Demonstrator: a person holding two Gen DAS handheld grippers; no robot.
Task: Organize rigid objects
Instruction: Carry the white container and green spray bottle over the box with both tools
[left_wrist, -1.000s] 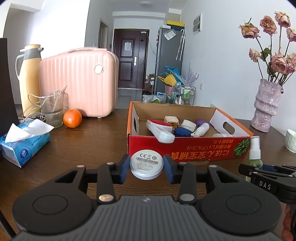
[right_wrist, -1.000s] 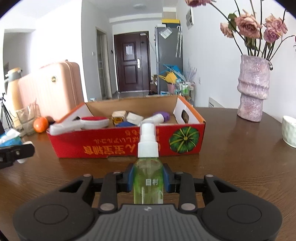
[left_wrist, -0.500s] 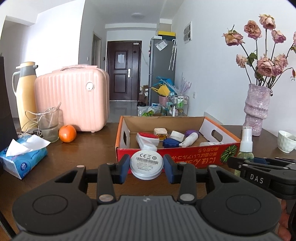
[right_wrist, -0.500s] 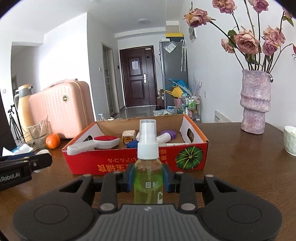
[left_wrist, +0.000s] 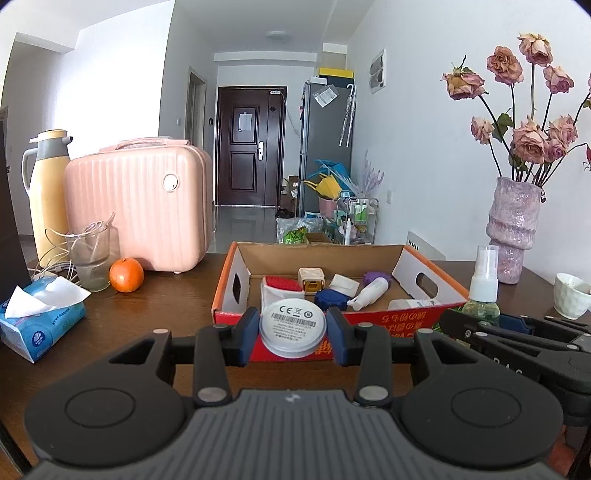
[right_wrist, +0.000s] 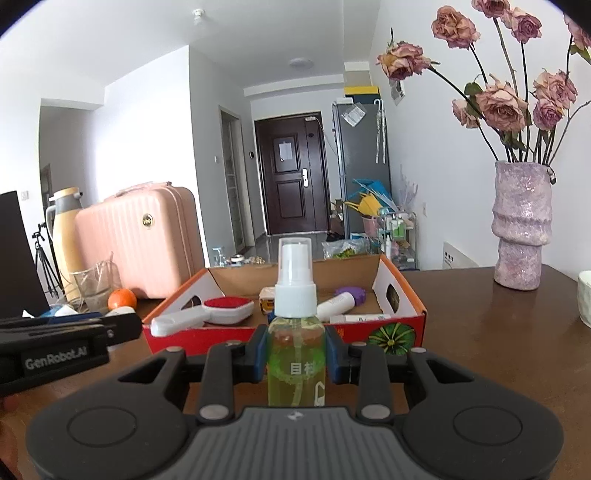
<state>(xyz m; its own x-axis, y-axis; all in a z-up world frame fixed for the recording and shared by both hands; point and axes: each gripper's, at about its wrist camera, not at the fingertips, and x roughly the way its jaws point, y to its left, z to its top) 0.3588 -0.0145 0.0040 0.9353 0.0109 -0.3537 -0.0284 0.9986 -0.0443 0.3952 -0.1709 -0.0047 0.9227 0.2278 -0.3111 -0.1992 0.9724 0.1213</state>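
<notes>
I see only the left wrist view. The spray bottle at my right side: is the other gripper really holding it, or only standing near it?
Observer: Holding it. In the right wrist view both jaws of the right gripper press on the green spray bottle, which stands upright between them.
Operator: My round white disc hides the front of the box. What lies there?
Observer: A lint brush with a red pad; its white handle points to the front left corner of the box.
Operator: Is anything beside the yellow flask?
Observer: Yes, a black tripod stands just left of it in the right wrist view.
</notes>
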